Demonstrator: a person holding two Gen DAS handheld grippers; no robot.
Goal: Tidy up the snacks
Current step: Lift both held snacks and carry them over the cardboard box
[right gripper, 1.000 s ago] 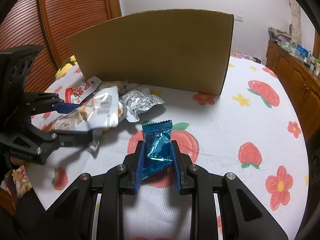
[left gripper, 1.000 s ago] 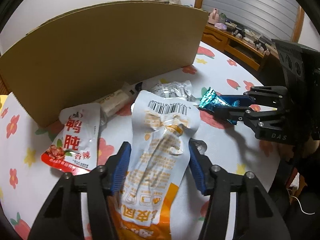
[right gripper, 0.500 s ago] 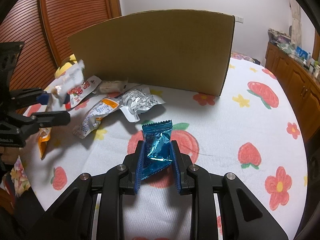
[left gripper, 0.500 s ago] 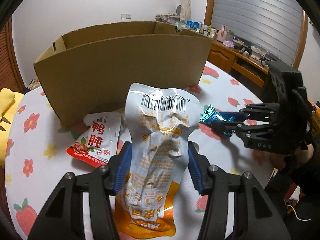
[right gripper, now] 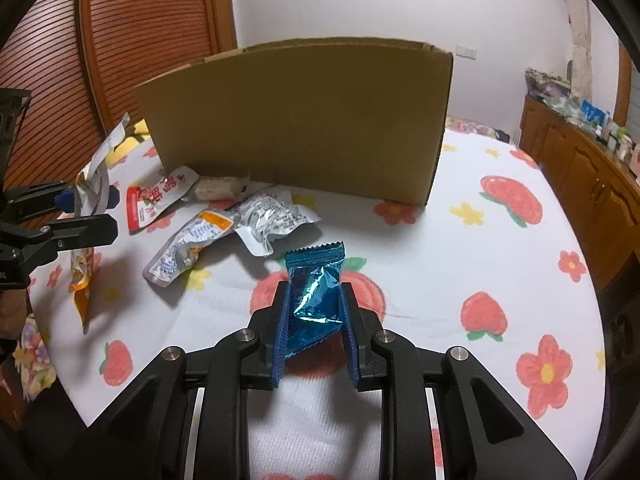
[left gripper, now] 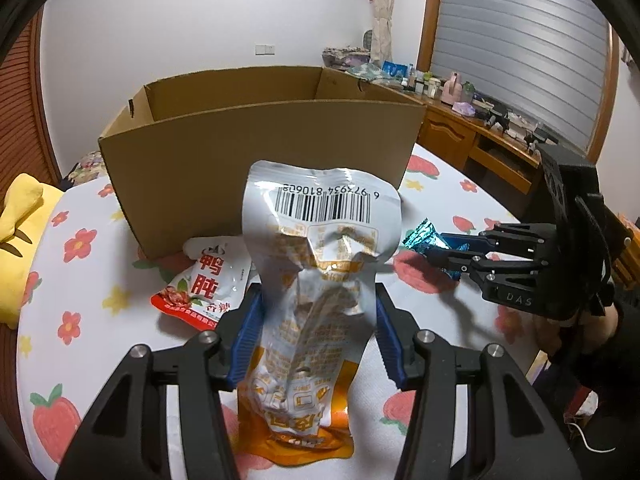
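**Two packets gripped, box in front**

Cardboard box (left gripper: 260,152) stands open-topped on the flowered tablecloth (right gripper: 460,264), its long wall toward me. From the left wrist view I see over the near wall to the inner far wall and corner; the floor of the box is hidden, so I cannot tell what lies inside.

My left gripper (left gripper: 318,322) is clamped on a white-and-orange snack pouch (left gripper: 320,264), blue pads pressing both edges. Pouch stands upright, clear of the cloth, crumpled through the middle, barcode at its top, orange band at its bottom. In front of the box wall.

My right gripper (right gripper: 314,322) is closed tight on a small blue foil packet (right gripper: 316,288). Shiny, creased, serrated top edge, tilted slightly, held above a strawberry print.

Loose on the cloth near the box's base: a red-and-white pouch (right gripper: 154,196) with Chinese characters, a pale wrapped bar (right gripper: 218,187) touching the box foot, a silver pouch with an orange patch (right gripper: 188,244), and a crinkled silver packet (right gripper: 272,218) overlapping it.

Yellow plush (left gripper: 18,240) at the table's left edge.
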